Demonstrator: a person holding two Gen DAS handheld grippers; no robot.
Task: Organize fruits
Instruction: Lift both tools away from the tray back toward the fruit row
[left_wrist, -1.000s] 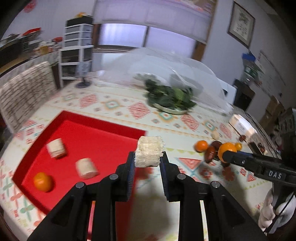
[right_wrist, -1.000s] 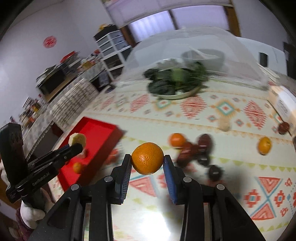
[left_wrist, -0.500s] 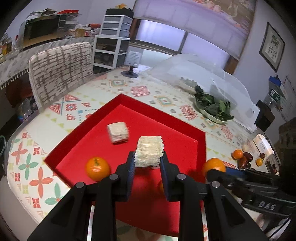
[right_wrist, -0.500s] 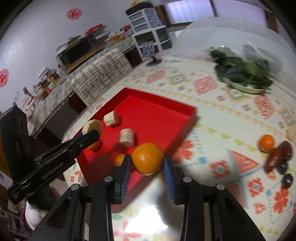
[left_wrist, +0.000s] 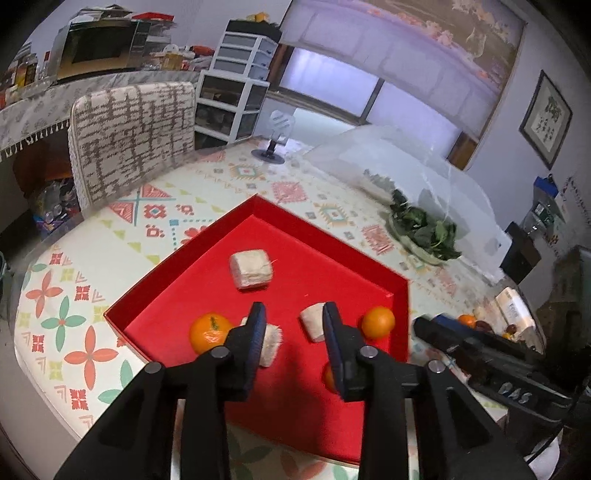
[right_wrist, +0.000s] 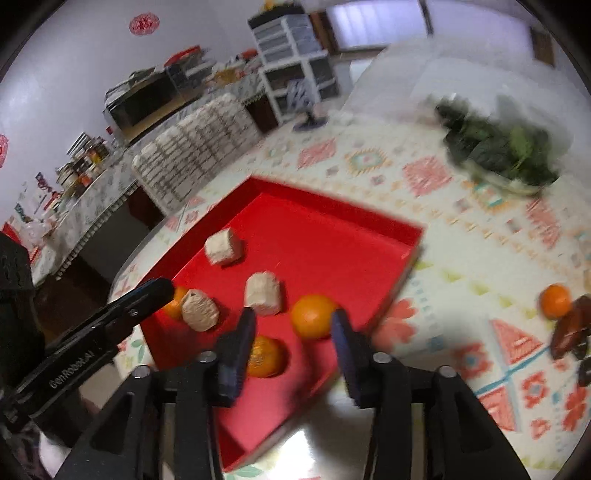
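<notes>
A red tray (left_wrist: 325, 236) (right_wrist: 332, 221) lies on the patterned table. In it are three pale cut chunks (left_wrist: 252, 268) (left_wrist: 312, 325) (left_wrist: 271, 343) and three oranges (left_wrist: 207, 332) (left_wrist: 377, 322) (right_wrist: 264, 356). My left gripper (left_wrist: 293, 332) is open and empty above the tray's near part, one chunk just below its left finger. My right gripper (right_wrist: 293, 334) is open and empty over the tray's near right corner, an orange (right_wrist: 312, 320) lying in the tray between its fingers. More fruit, an orange (right_wrist: 554, 300) and dark dates (right_wrist: 570, 334), lies on the table to the right.
A plate of greens (left_wrist: 424, 229) (right_wrist: 498, 155) sits under a clear food cover (left_wrist: 388, 166) at the far side. A patterned chair (left_wrist: 133, 136) stands at the table's left. A small stand (left_wrist: 271, 146) is at the far edge.
Both grippers opened over the tray. The left let go its pale chunk and the right let go its orange; both pieces now lie in the tray.
</notes>
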